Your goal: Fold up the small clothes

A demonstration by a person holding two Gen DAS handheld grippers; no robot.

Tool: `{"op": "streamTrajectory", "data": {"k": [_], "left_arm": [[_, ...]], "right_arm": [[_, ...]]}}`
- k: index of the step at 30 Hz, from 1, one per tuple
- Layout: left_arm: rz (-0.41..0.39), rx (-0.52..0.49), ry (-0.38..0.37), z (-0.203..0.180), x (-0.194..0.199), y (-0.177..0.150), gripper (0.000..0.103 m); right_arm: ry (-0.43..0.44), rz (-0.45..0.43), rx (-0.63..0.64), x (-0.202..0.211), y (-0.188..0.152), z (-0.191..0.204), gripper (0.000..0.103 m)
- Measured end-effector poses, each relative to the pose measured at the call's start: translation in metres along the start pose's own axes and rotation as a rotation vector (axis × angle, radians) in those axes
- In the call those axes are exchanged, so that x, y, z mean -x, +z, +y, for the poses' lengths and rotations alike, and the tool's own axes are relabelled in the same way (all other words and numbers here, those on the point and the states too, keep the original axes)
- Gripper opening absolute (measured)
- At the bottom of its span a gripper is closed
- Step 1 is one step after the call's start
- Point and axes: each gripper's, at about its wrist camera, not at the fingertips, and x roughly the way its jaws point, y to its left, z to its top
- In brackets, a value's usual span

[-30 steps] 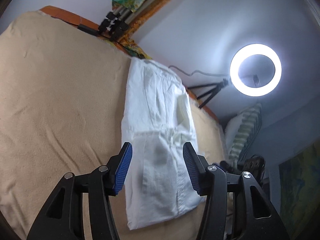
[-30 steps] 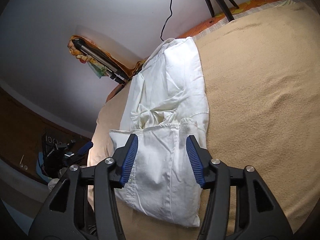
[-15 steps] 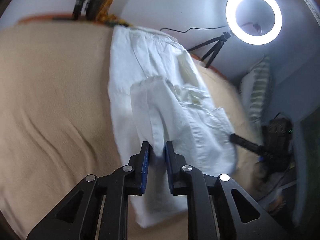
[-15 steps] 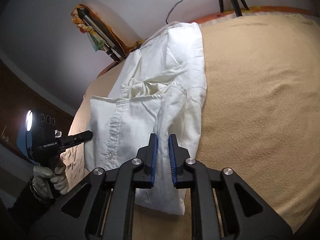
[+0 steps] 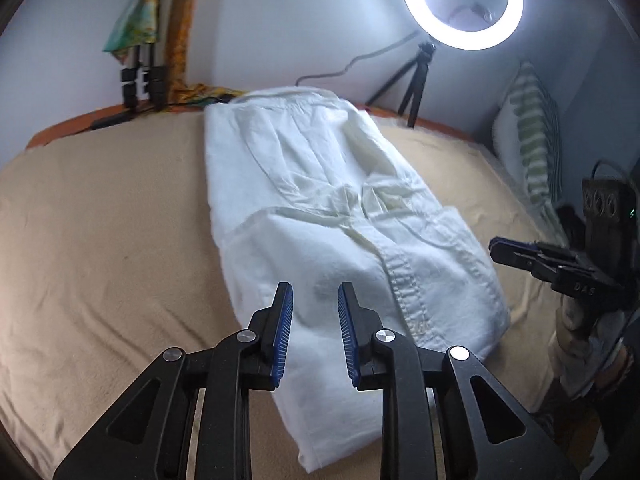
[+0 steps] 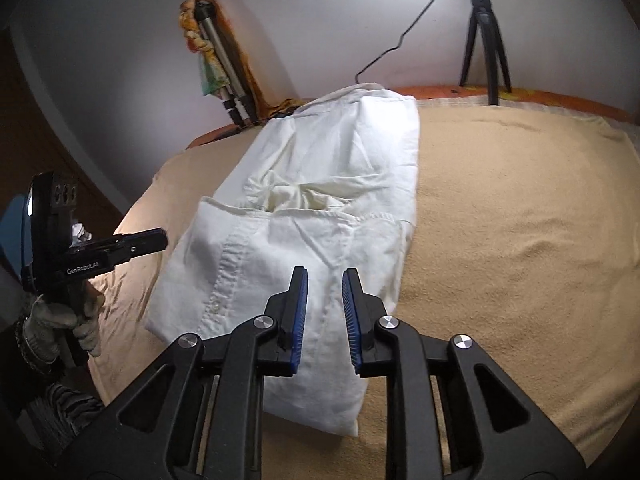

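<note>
A white button shirt (image 5: 320,208) lies lengthwise on the beige blanket, folded into a long strip with its near part doubled back so the button placket faces up. It also shows in the right wrist view (image 6: 320,208). My left gripper (image 5: 314,300) is open and empty just above the shirt's near end. My right gripper (image 6: 325,284) is open and empty over the shirt's near end too. Each gripper shows in the other's view: the right one (image 5: 560,264) beside the shirt's right edge, the left one (image 6: 100,256) beside its left edge.
The beige blanket (image 5: 100,240) covers the bed (image 6: 520,240). A lit ring light (image 5: 462,0) on a small tripod (image 6: 484,40) stands at the far edge. A folded tripod (image 6: 228,80) leans on the wall. A striped pillow (image 5: 532,136) lies at right.
Both grippers shut on the shirt's near end, carried it forward and folded it over the strip. They have now opened, let go and drawn back.
</note>
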Motion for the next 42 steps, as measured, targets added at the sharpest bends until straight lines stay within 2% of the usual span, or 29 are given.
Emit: {"op": "streamTrajectory", "data": {"k": [4, 9, 15, 19, 23, 24, 31, 36, 38, 39, 42], "left_arm": [[0.033, -0.013, 0.049, 0.0, -0.025, 0.001, 0.021], [0.042, -0.007, 0.086, 0.014, -0.04, 0.006, 0.021], [0.015, 0.014, 0.145, 0.03, -0.042, 0.024, 0.021], [-0.027, 0.044, 0.14, 0.05, -0.04, 0.05, 0.021], [-0.048, 0.042, 0.117, 0.063, -0.046, 0.074, 0.021], [-0.107, -0.003, 0.142, 0.065, -0.049, 0.081, 0.021], [-0.077, 0.044, 0.115, 0.09, -0.088, 0.114, 0.023], [-0.054, 0.009, 0.148, 0.094, -0.114, 0.126, 0.023], [-0.052, 0.012, 0.153, 0.097, -0.12, 0.129, 0.029], [-0.055, 0.015, 0.157, 0.099, -0.123, 0.131, 0.036], [-0.073, 0.032, 0.156, 0.105, -0.126, 0.138, 0.051]], "right_arm": [[-0.018, 0.054, 0.047, -0.026, 0.002, 0.01, 0.019], [-0.075, 0.098, 0.005, -0.054, 0.003, -0.01, 0.019], [-0.067, 0.109, -0.022, -0.051, 0.012, -0.028, 0.017], [-0.07, 0.048, -0.007, -0.037, 0.035, -0.033, 0.027], [-0.051, 0.004, 0.007, -0.039, 0.067, -0.039, 0.028], [-0.053, 0.003, 0.015, -0.044, 0.075, -0.04, 0.028], [-0.032, 0.05, 0.021, -0.106, 0.12, -0.041, 0.028], [-0.059, 0.088, 0.031, -0.145, 0.135, -0.049, 0.028], [-0.112, 0.108, 0.032, -0.16, 0.139, -0.054, 0.028], [-0.138, 0.117, 0.031, -0.165, 0.141, -0.058, 0.028], [-0.146, 0.107, 0.021, -0.166, 0.148, -0.065, 0.028]]}}
